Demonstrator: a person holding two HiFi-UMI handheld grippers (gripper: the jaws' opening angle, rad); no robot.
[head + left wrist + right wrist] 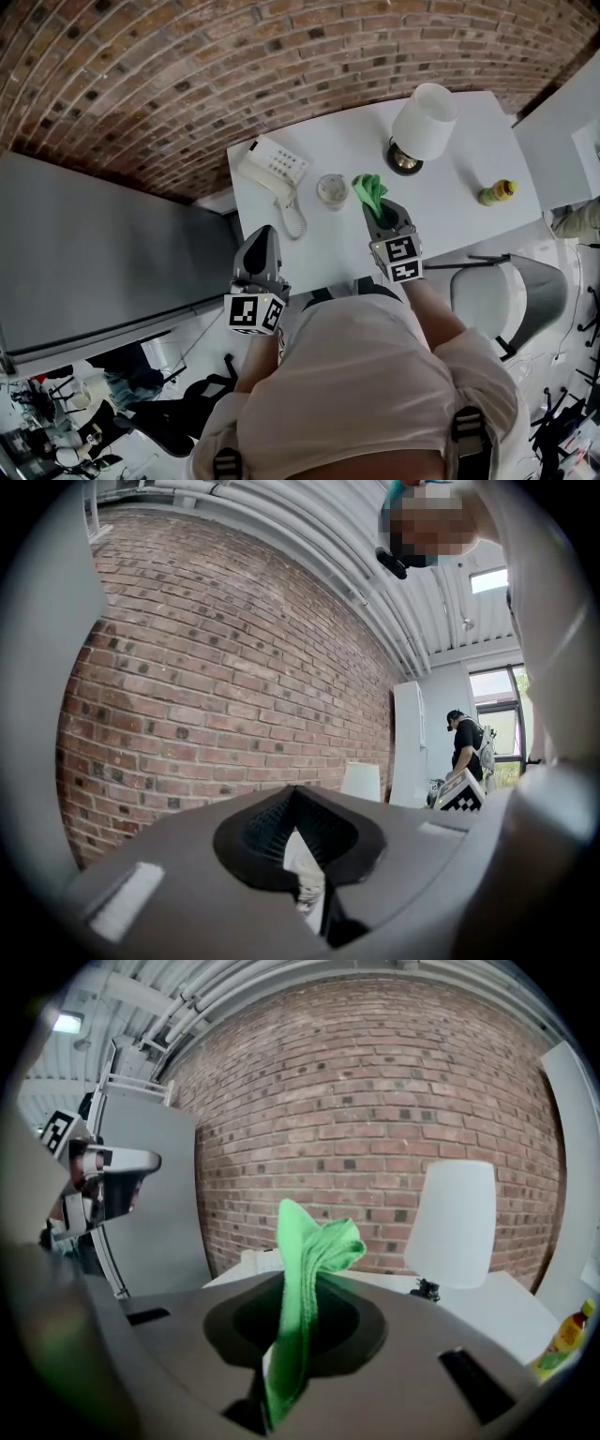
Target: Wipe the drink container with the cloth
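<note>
A bright green cloth [368,188] sticks up out of my right gripper [377,204], which is shut on it above the middle of the white table [469,216]. In the right gripper view the cloth [305,1279] stands folded between the jaws of that gripper [281,1377]. The drink container, a small yellow-green bottle [497,192], stands at the table's right end, well right of the cloth; it shows low at the right edge as the bottle [562,1337]. My left gripper [262,232] hangs off the table's front left corner; its jaws [305,878] look shut with nothing held.
On the table stand a white corded phone [276,167], a small round jar [332,190] just left of the cloth and a white-shaded lamp [423,122]. A grey office chair [511,291] is at the front right. A grey cabinet [94,253] fills the left. A brick wall [187,75] runs behind.
</note>
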